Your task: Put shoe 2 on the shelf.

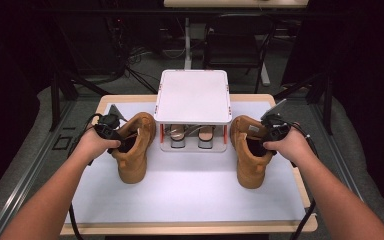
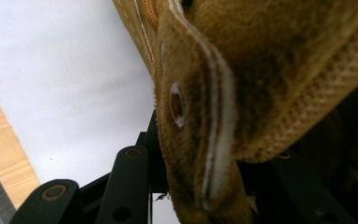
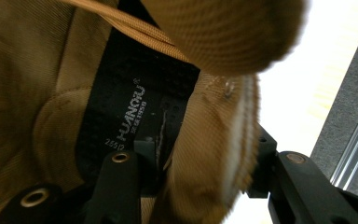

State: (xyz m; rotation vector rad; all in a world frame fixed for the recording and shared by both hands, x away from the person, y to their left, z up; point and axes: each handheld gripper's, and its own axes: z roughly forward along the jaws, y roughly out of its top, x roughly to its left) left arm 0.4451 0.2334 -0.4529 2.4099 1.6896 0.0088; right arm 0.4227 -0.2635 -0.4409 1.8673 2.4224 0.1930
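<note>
boot label (image 3: 131, 112) readable in right gripper view, rack (image 1: 193, 97) overhead

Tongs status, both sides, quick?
Left tongs: shut on the left boot collar.
Right tongs: shut on the right boot collar.

Bare forearms are showing no sleeves, while each hand is carrying a black gripper, left gripper (image 1: 111, 131) and right gripper (image 1: 275, 131), with brass-looking rivets, a grey plate and trailing black cable.
</note>
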